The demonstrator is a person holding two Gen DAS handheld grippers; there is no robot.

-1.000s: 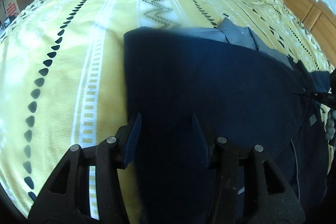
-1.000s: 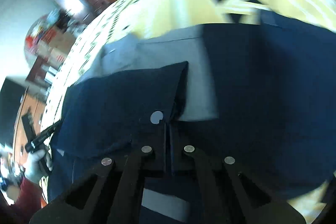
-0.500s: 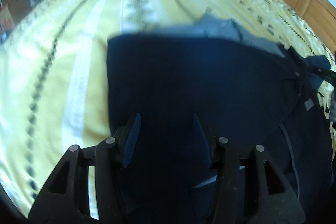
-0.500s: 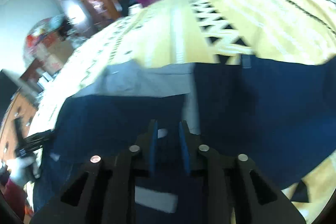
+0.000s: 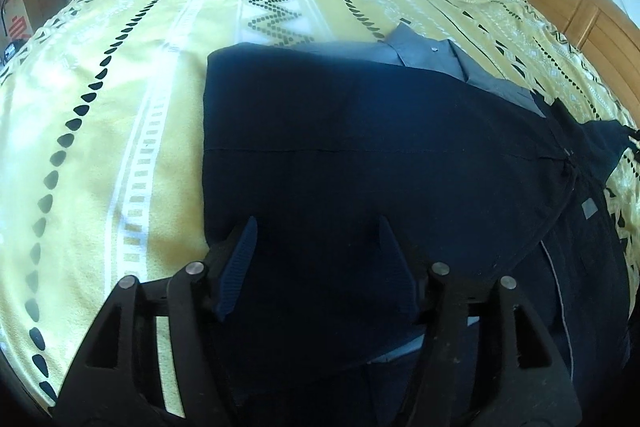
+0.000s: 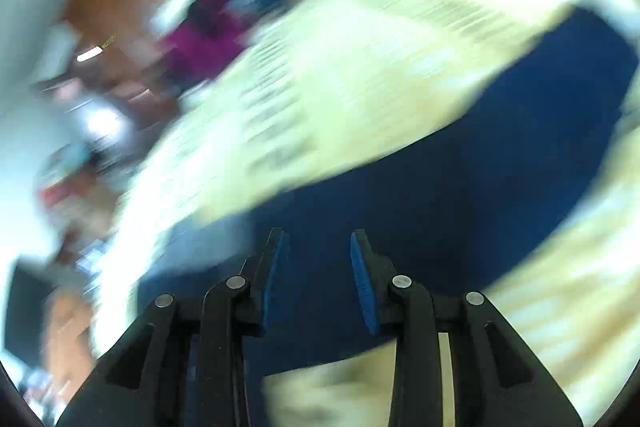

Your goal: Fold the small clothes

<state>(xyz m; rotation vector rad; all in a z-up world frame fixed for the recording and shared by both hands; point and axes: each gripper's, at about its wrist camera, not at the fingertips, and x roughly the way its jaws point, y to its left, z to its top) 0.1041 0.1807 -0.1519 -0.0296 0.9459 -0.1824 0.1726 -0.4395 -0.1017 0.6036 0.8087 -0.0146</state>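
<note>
Currently listed — navy garment [image 5: 360, 155], partly folded, lying flat on the yellow patterned bedspread [image 5: 120, 87], grey collar [image 5: 432, 55] showing at its far edge. Left gripper [image 5: 316, 259]: low over the garment's near edge, jaws opening, dark cloth lying between the blue pads [image 5: 238, 267], not pinched. Right gripper [image 6: 318, 267]: jaws opening, nothing between them — view heavily blurred, navy cloth beneath. Wooden headboard [image 5: 600, 27] at right.
</note>
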